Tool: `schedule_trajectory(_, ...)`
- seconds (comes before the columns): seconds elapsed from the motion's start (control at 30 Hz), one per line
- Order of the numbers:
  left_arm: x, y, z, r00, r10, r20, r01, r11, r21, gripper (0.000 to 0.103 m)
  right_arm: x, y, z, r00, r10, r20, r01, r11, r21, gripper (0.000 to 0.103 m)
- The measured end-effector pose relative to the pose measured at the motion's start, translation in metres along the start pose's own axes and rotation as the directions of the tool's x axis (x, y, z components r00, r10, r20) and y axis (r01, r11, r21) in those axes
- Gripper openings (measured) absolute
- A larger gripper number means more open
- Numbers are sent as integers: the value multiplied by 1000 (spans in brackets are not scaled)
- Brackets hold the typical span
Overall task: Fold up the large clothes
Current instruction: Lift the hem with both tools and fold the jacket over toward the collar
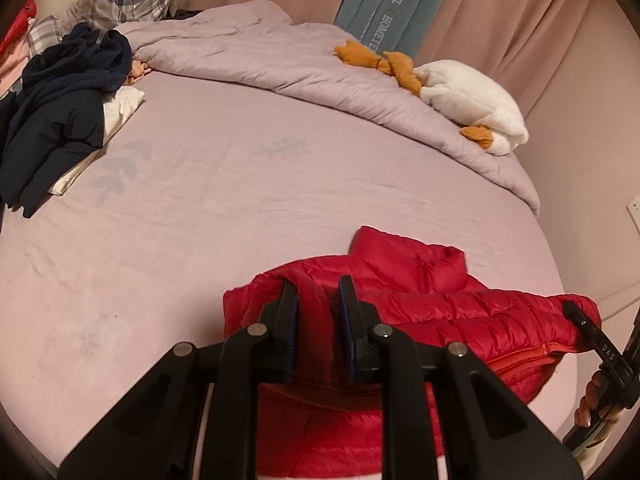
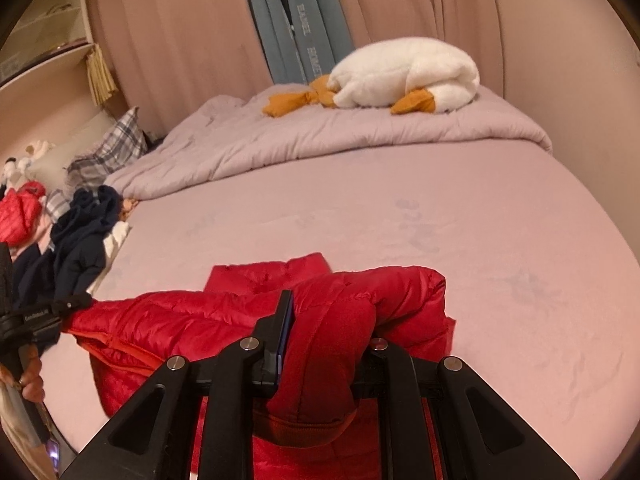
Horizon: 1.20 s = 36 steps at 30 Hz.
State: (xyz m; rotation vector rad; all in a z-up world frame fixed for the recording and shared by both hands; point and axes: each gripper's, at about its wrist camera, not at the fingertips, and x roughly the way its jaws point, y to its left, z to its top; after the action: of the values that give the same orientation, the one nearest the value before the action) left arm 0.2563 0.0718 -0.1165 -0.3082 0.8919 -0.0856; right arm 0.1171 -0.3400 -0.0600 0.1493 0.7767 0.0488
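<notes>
Red puffer jacket (image 1: 440, 312) lies lower centre on the pink bed (image 1: 200, 220). Left gripper (image 1: 318, 300) jaws narrowly apart around a fold, grip unclear. Right gripper (image 2: 328, 320) clamped on a bunched edge. Risk: slick fabric slips from the looser left side, fold collapses.

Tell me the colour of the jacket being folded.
Bright red, quilted jacket; clearest in the right wrist view.

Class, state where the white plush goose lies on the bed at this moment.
The white plush goose lies on the bunched grey quilt at the bed's far side, before the pink curtain, upper right in both wrist views.
</notes>
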Motion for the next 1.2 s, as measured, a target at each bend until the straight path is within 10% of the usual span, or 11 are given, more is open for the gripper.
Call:
schedule_trajectory(0.43, 60, 10, 18, 1000, 10, -23, -11, 999, -45, 30, 52, -13, 3, 995, -30, -95, 34, 998, 43, 25)
schedule_trajectory(0.6, 66, 9, 20, 997, 61, 37, -59, 998, -37, 73, 63, -16, 4, 993, -23, -120, 29, 998, 52, 39)
schedule_trajectory(1.2, 61, 12, 45, 999, -4, 48, 9, 995, -96, 86, 50, -13, 32, 997, -69, -29, 70, 996, 50, 78)
